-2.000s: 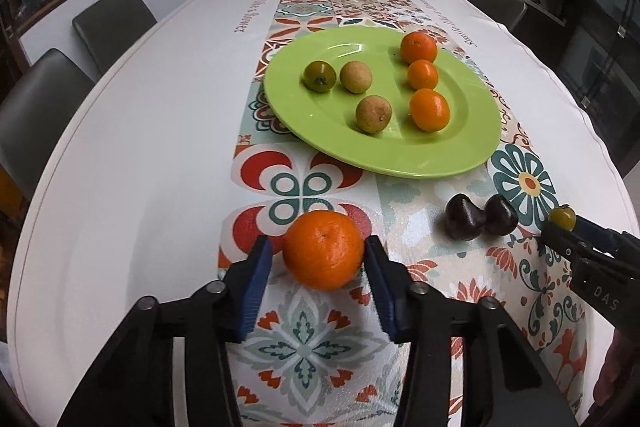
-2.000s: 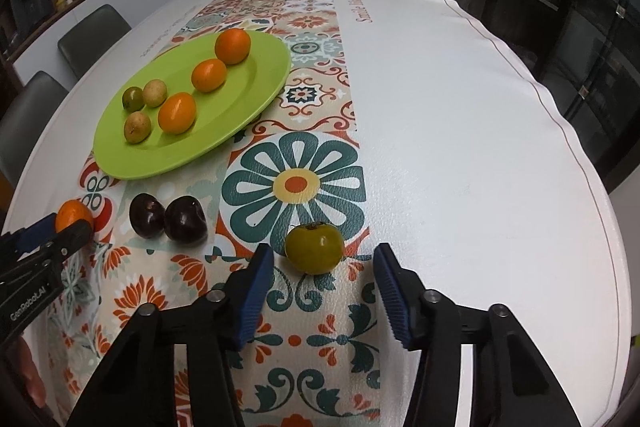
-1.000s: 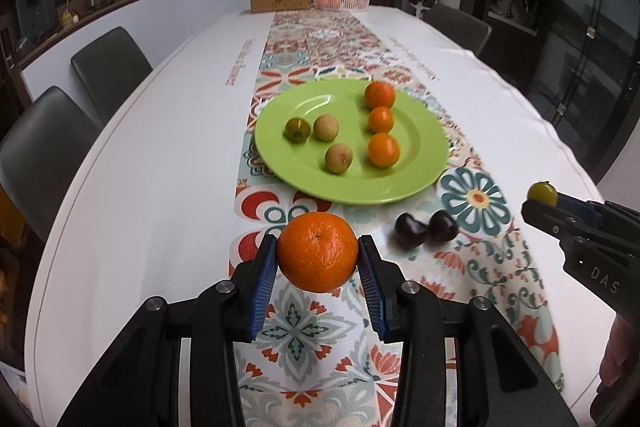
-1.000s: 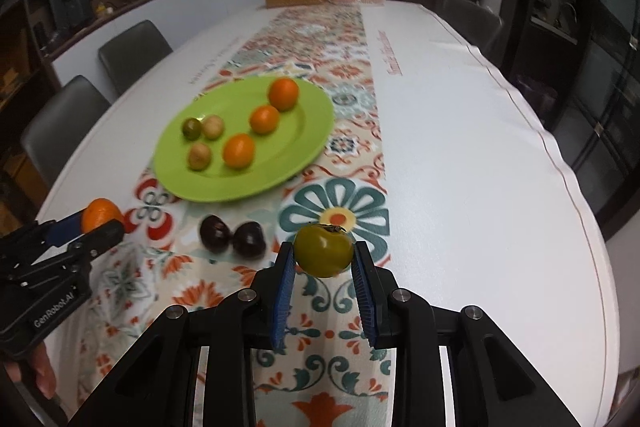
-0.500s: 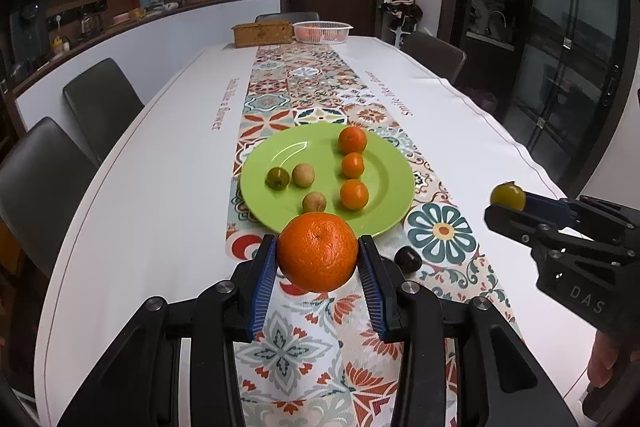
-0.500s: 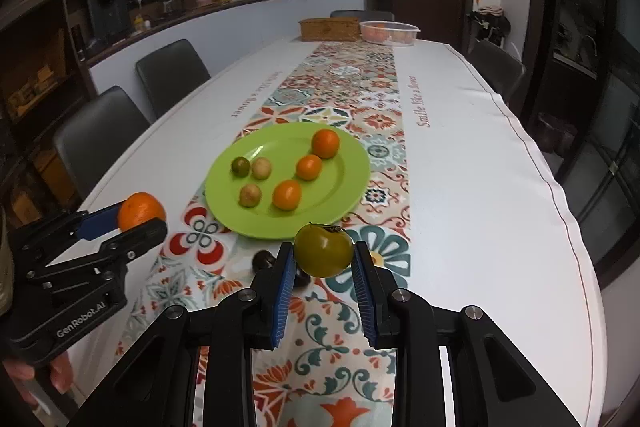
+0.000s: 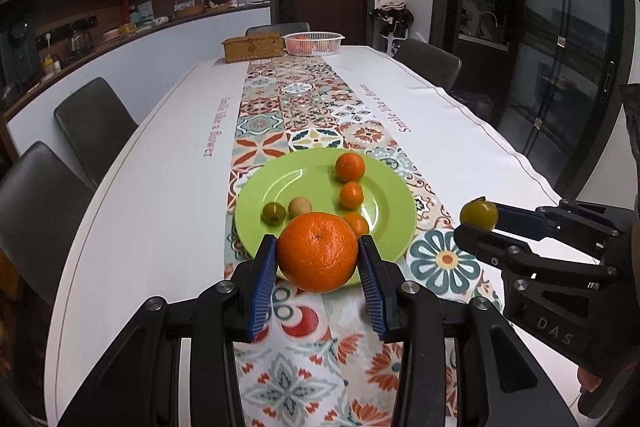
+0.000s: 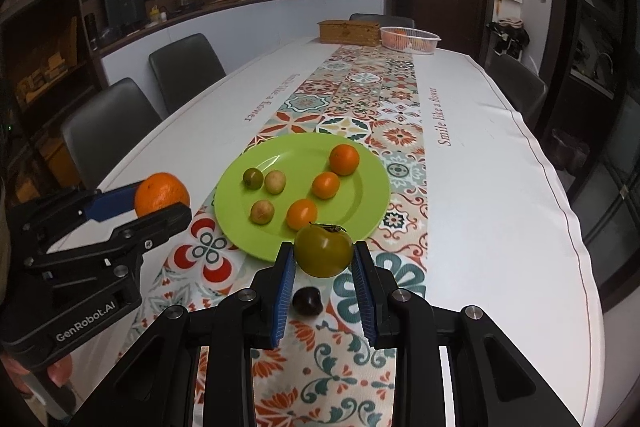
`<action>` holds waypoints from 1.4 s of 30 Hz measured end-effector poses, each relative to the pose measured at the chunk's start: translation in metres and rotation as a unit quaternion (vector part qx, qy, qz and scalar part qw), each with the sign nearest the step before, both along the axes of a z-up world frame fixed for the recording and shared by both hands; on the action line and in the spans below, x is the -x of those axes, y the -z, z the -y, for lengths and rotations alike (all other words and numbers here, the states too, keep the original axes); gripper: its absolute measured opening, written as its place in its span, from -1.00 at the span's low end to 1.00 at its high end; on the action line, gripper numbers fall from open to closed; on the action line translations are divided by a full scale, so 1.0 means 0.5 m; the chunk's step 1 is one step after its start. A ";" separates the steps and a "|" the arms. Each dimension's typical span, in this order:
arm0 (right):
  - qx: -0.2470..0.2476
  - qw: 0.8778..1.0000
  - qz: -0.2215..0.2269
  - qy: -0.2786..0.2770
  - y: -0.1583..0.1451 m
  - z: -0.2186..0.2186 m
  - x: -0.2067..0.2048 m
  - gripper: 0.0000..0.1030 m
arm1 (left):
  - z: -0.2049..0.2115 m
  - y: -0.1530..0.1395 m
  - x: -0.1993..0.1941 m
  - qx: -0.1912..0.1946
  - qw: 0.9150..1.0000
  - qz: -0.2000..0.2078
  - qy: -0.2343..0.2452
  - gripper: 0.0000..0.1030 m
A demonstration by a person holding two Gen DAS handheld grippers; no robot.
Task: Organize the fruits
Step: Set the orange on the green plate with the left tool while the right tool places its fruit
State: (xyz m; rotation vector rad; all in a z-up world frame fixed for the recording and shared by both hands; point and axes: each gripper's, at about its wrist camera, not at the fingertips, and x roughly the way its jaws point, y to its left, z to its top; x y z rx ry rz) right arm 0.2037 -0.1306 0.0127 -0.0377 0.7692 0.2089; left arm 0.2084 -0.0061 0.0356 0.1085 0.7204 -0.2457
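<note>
My left gripper [image 7: 318, 259] is shut on a big orange [image 7: 318, 251], held above the patterned runner just in front of the green plate [image 7: 304, 175]. My right gripper [image 8: 324, 263] is shut on a green tomato-like fruit [image 8: 324, 251], also raised off the table near the plate [image 8: 360, 195]. On the plate lie three small oranges [image 8: 344, 159] in a row and three small green-brown fruits [image 8: 276, 181]. One dark plum [image 8: 307, 300] shows on the runner under the right gripper. Each gripper appears in the other's view: the right gripper [image 7: 478, 215], the left gripper [image 8: 162, 199].
A long white table [image 7: 160, 195] with a patterned runner [image 7: 304, 99] stretches away. A wicker box [image 7: 253, 47] and a white basket [image 7: 314, 43] stand at the far end. Grey chairs [image 7: 94, 123] line the left side; more chairs [image 8: 516, 83] stand on the right.
Both grippers rose from the table with their fruits held. The views tilted up, so the plate sits lower and the far room shows more.
</note>
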 end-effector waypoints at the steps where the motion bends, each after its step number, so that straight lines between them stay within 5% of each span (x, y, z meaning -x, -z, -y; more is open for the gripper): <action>1: 0.001 1.000 -0.001 -0.002 0.001 0.000 -0.007 -0.42 | 0.001 -0.001 -0.006 -0.002 1.000 0.001 0.001 -0.22; 22: -0.030 0.998 -0.044 -0.026 0.047 0.011 -0.185 -0.42 | 0.008 0.056 -0.166 0.029 0.998 -0.048 0.016 -0.22; 42: -0.020 0.996 -0.079 -0.048 0.108 0.005 -0.251 -0.42 | 0.013 0.106 -0.221 0.031 0.996 -0.085 0.029 -0.22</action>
